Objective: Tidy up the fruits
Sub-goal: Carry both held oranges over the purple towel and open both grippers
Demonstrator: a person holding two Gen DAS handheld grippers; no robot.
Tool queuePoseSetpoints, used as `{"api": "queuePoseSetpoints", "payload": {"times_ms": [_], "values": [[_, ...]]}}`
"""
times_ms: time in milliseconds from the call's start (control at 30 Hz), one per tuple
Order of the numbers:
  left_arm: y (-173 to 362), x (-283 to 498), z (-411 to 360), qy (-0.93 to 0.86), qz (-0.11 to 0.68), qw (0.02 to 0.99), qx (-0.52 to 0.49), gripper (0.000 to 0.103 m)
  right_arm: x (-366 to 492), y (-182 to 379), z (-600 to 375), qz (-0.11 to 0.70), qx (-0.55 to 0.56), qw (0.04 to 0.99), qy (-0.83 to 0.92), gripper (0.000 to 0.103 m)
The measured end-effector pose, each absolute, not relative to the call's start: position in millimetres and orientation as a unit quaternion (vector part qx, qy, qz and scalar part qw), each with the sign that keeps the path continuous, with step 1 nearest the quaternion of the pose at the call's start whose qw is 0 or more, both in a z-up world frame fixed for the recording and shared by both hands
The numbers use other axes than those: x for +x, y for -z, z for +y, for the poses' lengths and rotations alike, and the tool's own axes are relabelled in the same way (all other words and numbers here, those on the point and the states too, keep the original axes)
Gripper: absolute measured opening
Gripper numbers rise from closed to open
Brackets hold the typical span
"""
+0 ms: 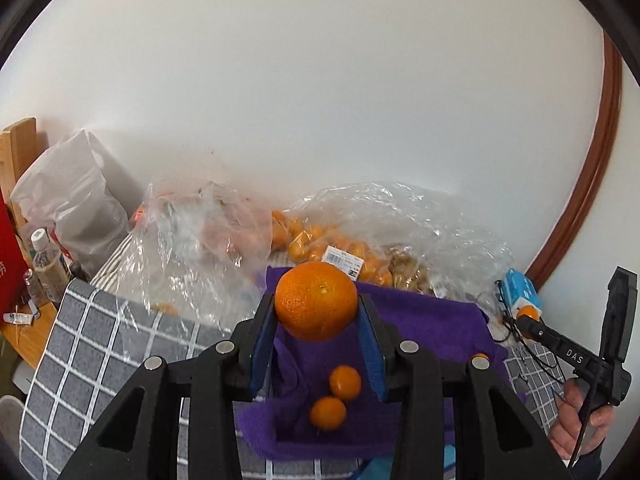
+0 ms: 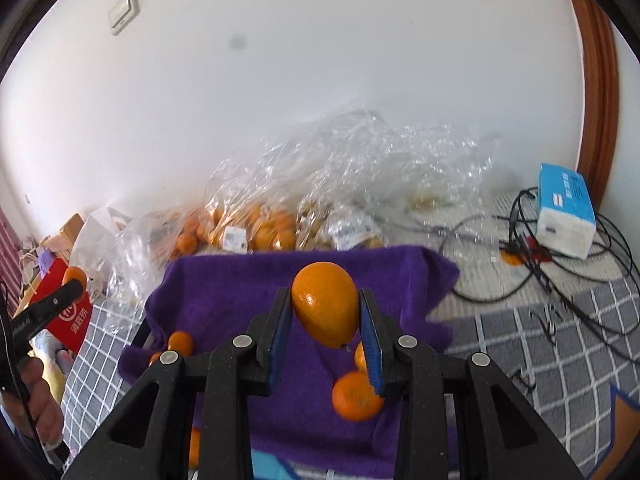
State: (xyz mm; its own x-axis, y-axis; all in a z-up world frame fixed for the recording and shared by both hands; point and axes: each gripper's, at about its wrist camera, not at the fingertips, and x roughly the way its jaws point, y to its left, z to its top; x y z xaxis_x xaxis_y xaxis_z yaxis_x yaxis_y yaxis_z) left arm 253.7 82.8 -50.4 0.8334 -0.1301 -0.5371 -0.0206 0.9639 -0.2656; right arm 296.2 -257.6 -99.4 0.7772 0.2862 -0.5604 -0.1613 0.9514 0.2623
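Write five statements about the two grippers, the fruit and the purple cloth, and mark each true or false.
1. The left gripper is shut on a round orange. True.
2. The right gripper is empty. False: it is shut on an oval orange fruit.
3. Loose small oranges lie on the purple cloth. True.
4. The purple cloth is spread over bare wood. False: grey checked fabric lies around it.
5. The clear plastic bags behind the cloth hold only bottles. False: orange fruit shows through them.
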Motion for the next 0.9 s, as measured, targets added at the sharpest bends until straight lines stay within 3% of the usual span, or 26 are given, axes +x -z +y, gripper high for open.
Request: {"api": "queuePoseSetpoints", "payload": {"times_ms": [533,900], "values": [[123.7,334.8,48.4,0.044,0.393,0.911,-0.113,0.038,381.7,168.1,-249.3,0.436,0.080,0.890,-0.104,0.033],[146.0,354.3,40.4,0.023,0.447,0.890,-0.088,0.038,386.7,179.3,-244.4,0.462,0.056,0.880,-0.097,0.035]]}}
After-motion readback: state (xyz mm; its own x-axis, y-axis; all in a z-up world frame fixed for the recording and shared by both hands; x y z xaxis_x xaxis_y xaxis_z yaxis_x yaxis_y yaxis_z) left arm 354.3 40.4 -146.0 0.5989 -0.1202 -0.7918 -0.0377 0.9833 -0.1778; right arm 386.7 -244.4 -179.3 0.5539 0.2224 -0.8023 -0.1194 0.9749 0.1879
